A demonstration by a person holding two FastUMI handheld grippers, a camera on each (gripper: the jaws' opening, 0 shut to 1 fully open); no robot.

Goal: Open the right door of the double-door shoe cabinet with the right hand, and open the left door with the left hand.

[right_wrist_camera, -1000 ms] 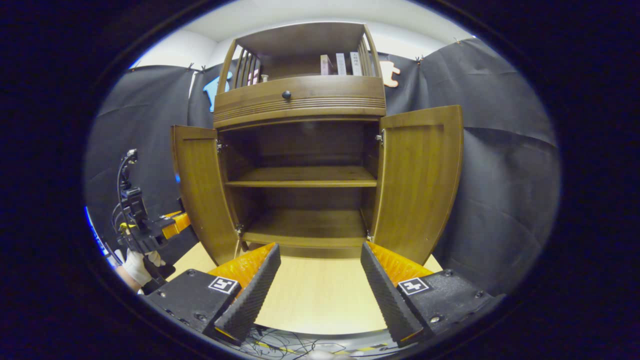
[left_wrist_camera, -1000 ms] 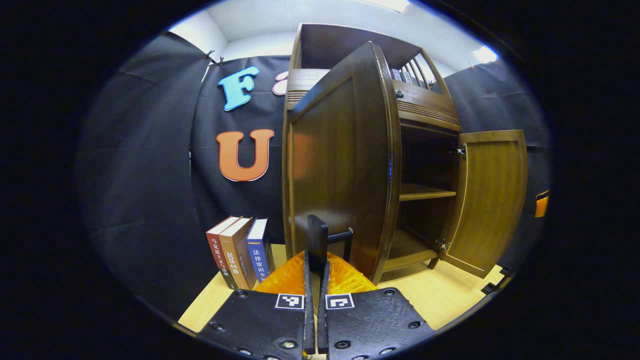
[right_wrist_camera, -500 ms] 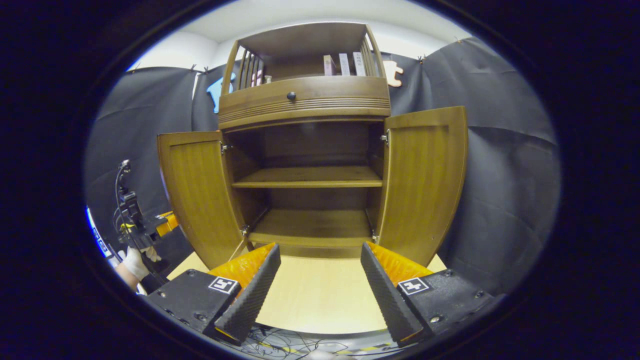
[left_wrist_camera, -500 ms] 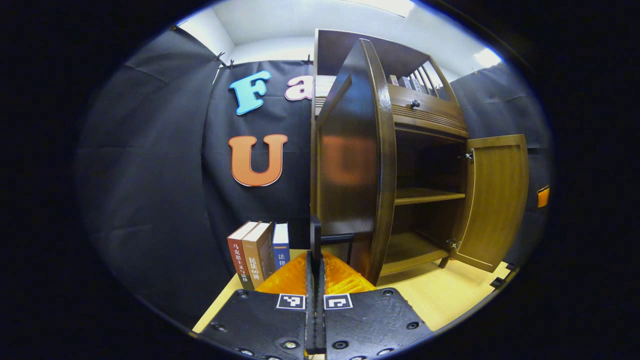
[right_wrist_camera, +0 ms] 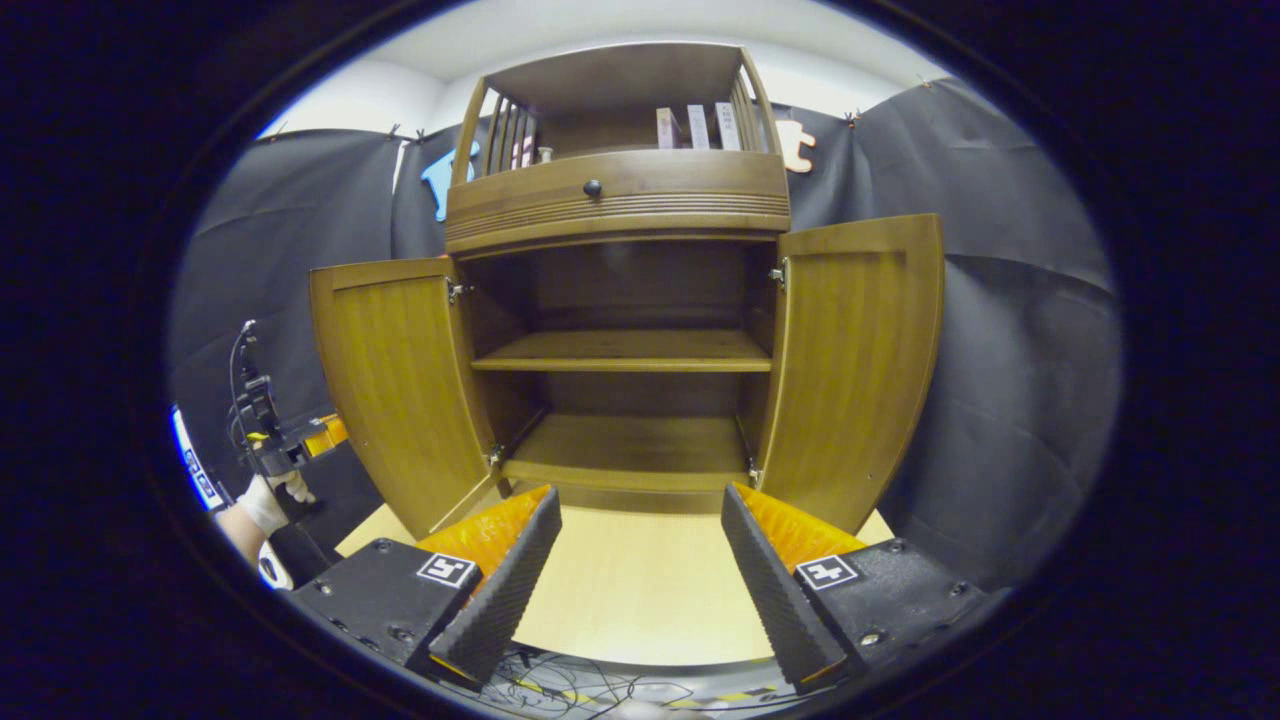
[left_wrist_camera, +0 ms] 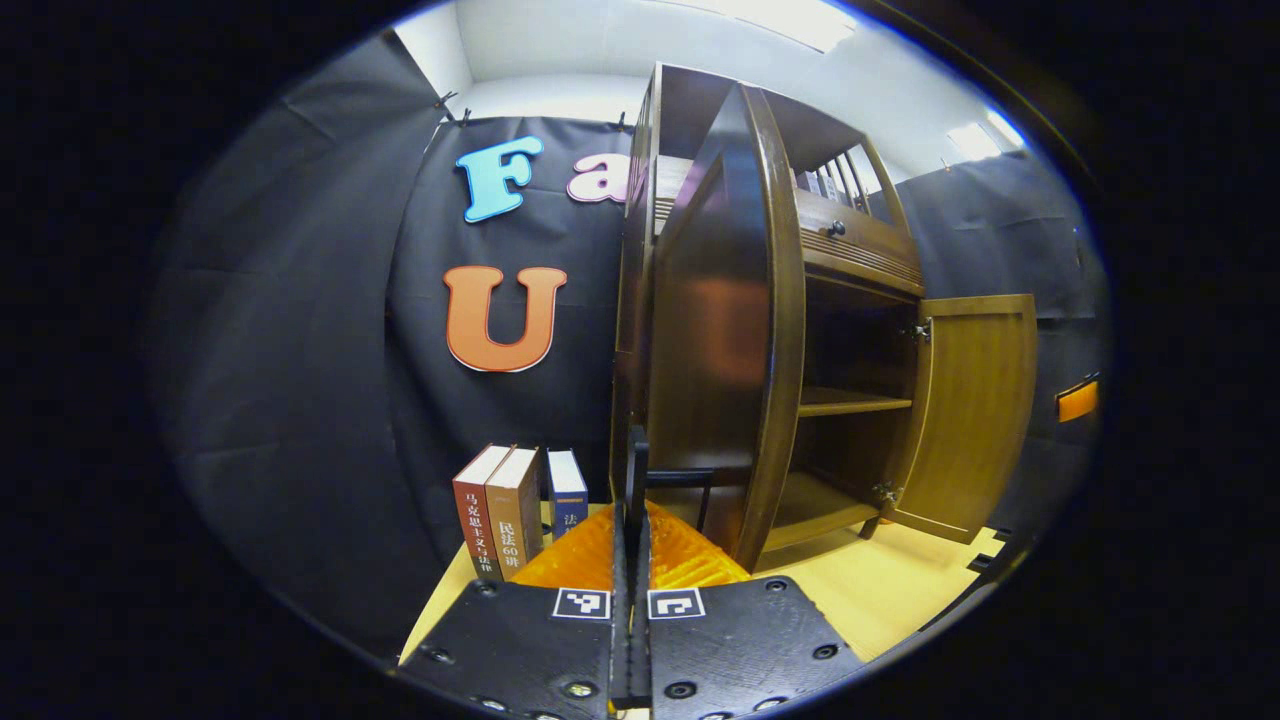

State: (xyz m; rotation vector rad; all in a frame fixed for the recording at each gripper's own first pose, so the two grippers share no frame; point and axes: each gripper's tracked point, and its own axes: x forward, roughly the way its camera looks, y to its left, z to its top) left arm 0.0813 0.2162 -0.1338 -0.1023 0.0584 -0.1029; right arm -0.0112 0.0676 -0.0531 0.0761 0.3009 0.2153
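On the pale wooden table [right_wrist_camera: 640, 600] stands the shoe cabinet [right_wrist_camera: 620, 200], its front facing the right gripper view, with both doors swung wide. Its left door [right_wrist_camera: 395, 385] hangs out to the left and its right door [right_wrist_camera: 855, 365] out to the right, baring a middle shelf [right_wrist_camera: 620, 352] and a bottom shelf [right_wrist_camera: 625, 450], both bare of shoes. Above the doors runs a drawer front with a dark knob [right_wrist_camera: 593, 187], and a few books stand in the railed top compartment [right_wrist_camera: 695, 125]. Near the bottom of that view the right gripper [right_wrist_camera: 640, 560] hangs over the table in front of the cabinet, its fingers spread well apart and grasping nothing. Far to the left, beyond the left door, a gloved hand [right_wrist_camera: 268, 500] holds the other tool. From the left gripper view the left door [left_wrist_camera: 720, 330] is seen almost edge-on, its dark outer face turned to the camera, and the left gripper [left_wrist_camera: 632, 480] is clenched on the door's dark handle [left_wrist_camera: 680, 478], both fingers pressed to the thin plate at its near end. Just left of the cabinet three books [left_wrist_camera: 515, 505] stand upright against the black cloth.
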